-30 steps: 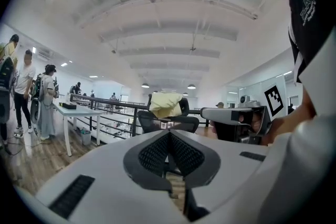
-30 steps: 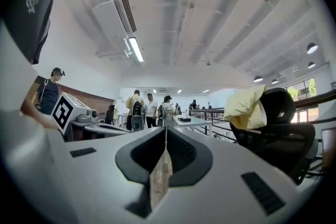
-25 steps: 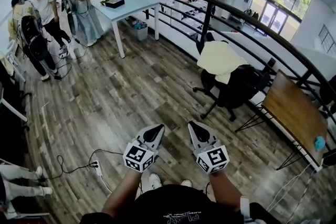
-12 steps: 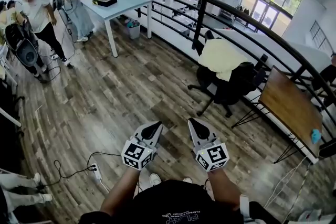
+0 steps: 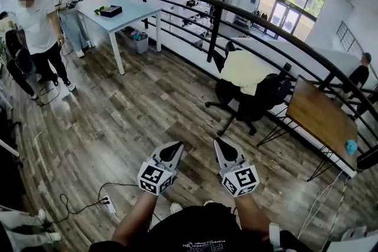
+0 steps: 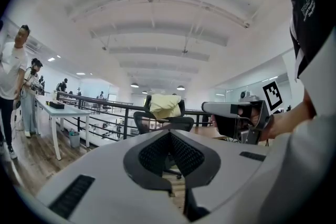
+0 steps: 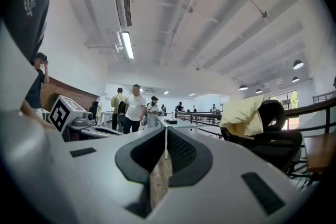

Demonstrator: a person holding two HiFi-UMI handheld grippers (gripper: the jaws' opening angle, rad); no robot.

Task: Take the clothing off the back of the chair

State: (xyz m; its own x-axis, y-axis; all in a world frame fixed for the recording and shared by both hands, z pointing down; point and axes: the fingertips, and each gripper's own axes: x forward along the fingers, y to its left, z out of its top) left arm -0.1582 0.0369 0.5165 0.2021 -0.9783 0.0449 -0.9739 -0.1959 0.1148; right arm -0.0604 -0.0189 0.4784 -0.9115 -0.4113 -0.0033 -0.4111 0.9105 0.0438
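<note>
A pale yellow garment hangs over the back of a black office chair by the railing, well ahead of both grippers and to the right. In the left gripper view the garment sits straight ahead above the jaws. In the right gripper view it is off to the right on the chair. My left gripper and right gripper are held side by side at waist height, level, both shut and empty. The left gripper and right gripper show jaws meeting at the tips.
A black curved railing runs behind the chair. A wooden desk stands to its right, a white table at the far left. Several people stand at the left. A power strip and cable lie on the wood floor near my feet.
The view has swung so the chair and garment sit slightly further left. The people at the left have shifted. Both grippers stay shut and side by side.
</note>
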